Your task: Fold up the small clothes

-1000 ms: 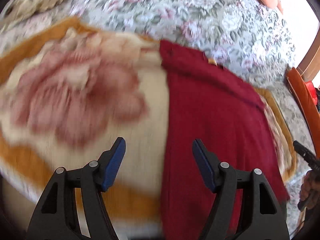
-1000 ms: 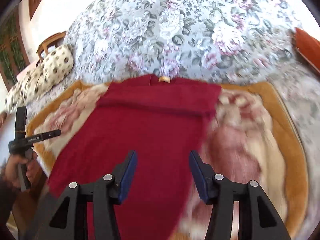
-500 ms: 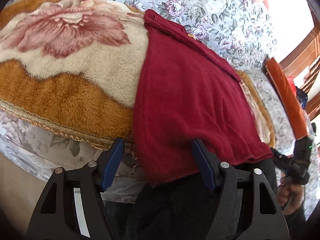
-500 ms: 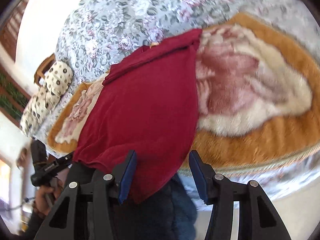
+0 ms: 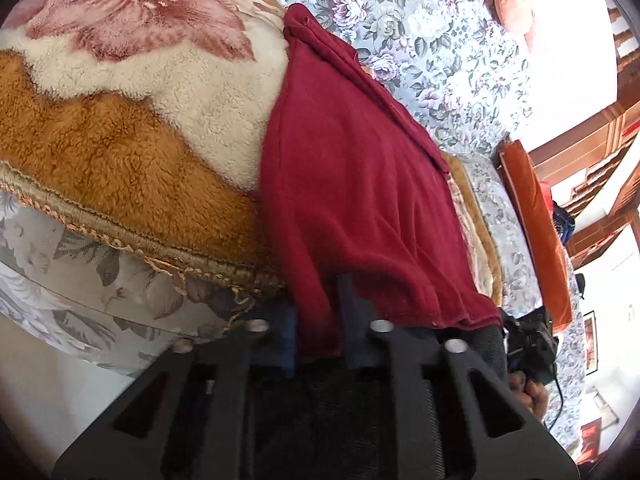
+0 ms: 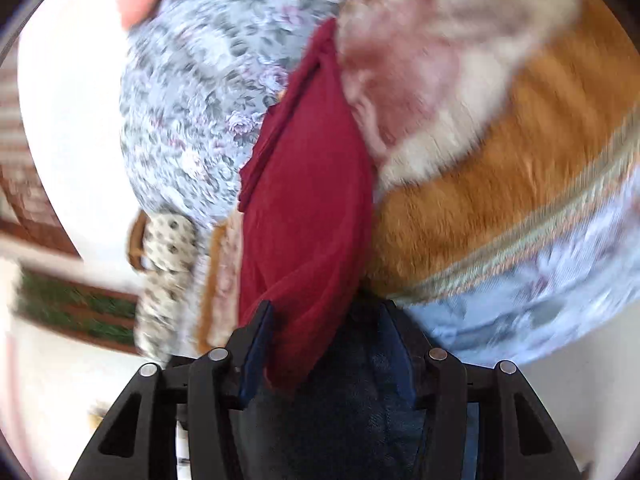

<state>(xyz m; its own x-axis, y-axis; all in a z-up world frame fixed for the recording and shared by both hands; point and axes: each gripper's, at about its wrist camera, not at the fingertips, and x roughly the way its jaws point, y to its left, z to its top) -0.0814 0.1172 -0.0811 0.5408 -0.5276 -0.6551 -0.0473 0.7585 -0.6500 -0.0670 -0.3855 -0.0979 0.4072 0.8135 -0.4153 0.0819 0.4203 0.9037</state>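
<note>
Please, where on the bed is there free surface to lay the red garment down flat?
The plush blanket lies bare left of the red garment, out to its braided edge. The floral bedspread beyond the garment is bare too. The near hem is crowded: the left gripper pinches it.

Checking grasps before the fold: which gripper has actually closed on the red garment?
The left gripper: it pinches the red garment at its hanging hem. The right gripper is open, with the cloth only draped beside one finger.

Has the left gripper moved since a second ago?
Yes. The left gripper came back and down from over the orange floral plush blanket to its near edge, and its jaws closed on the dark red fleece garment's hem.
</note>
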